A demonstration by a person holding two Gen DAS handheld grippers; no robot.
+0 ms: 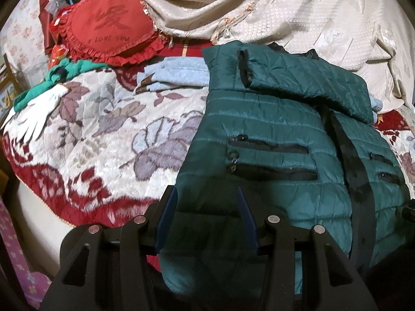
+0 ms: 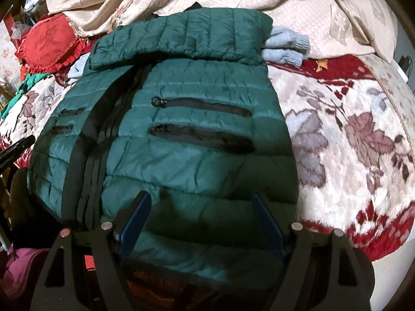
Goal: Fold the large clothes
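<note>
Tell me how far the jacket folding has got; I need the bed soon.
Done: the green jacket lies front up on the blanket, its top part with a sleeve folded down across the chest. In hand: the left gripper and right gripper both hang open over the hem, gripping nothing. Left: folding the lower half up. The pale blue sweater behind it looks unfolded.

Jacket on blanket.
It lies ahead of both grippers; cushion beyond it, leftward.

A home bedroom: floral blanket on a bed, heart-shaped cushion.
</note>
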